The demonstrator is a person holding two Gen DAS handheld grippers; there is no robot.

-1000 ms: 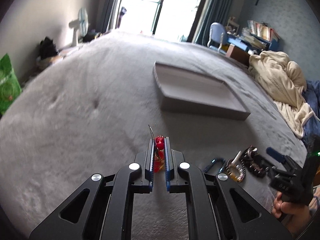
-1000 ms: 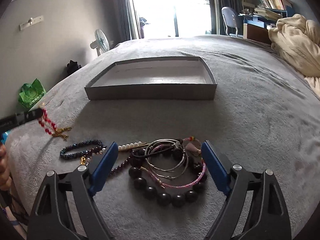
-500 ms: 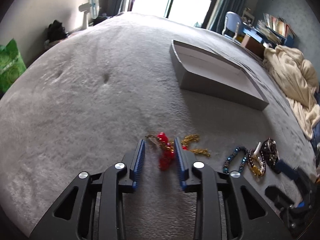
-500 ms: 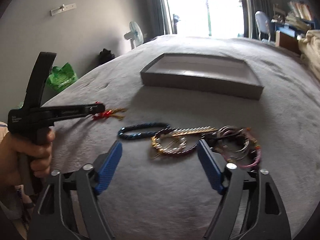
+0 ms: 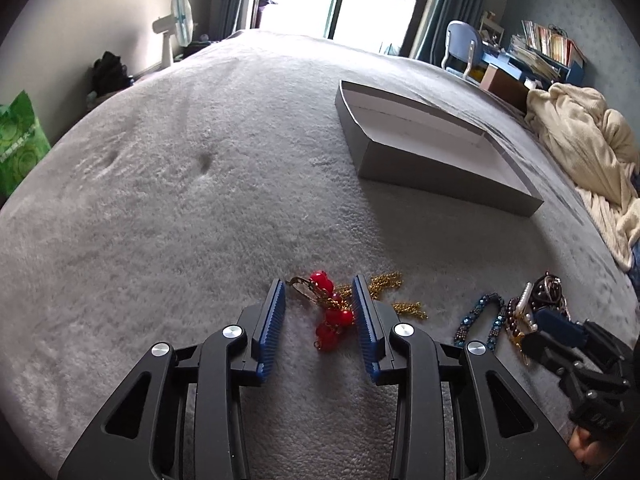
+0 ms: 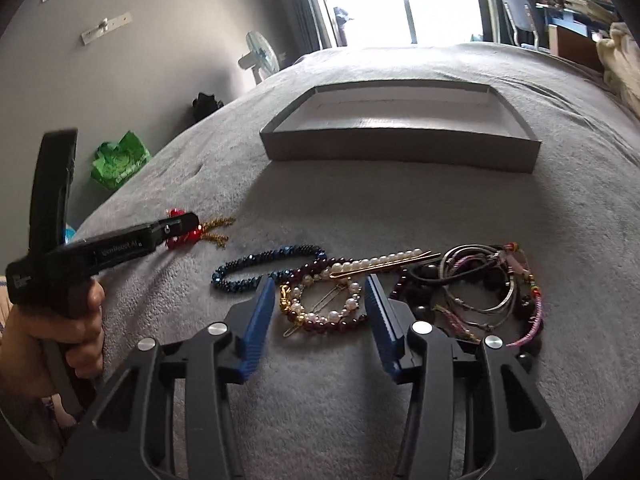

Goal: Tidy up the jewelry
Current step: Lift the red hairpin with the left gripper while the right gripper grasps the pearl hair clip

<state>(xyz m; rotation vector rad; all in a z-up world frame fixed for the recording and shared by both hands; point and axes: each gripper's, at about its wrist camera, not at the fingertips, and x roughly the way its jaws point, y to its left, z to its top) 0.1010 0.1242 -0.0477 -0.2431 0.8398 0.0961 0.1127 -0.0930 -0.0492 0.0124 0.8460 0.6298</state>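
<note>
A red bead and gold chain piece point(image 5: 330, 308) lies on the grey bed cover between the open jaws of my left gripper point(image 5: 319, 289); it also shows in the right wrist view point(image 6: 188, 232). My right gripper point(image 6: 320, 284) is open over a pearl and dark red bead bracelet point(image 6: 324, 308). Beside it lie a blue bead bracelet point(image 6: 260, 266), a pearl hair clip point(image 6: 384, 262) and a tangle of bangles and black beads point(image 6: 488, 288). A shallow grey box point(image 6: 400, 144) stands empty behind them.
A cream blanket point(image 5: 580, 148) is bunched at the bed's right side. A green bag point(image 6: 120, 160), a fan point(image 5: 176, 28), a chair and a desk stand around the bed.
My left gripper opened and let the red bead piece down onto the bed. My right gripper moved left from the bangles to over the pearl bracelet.
</note>
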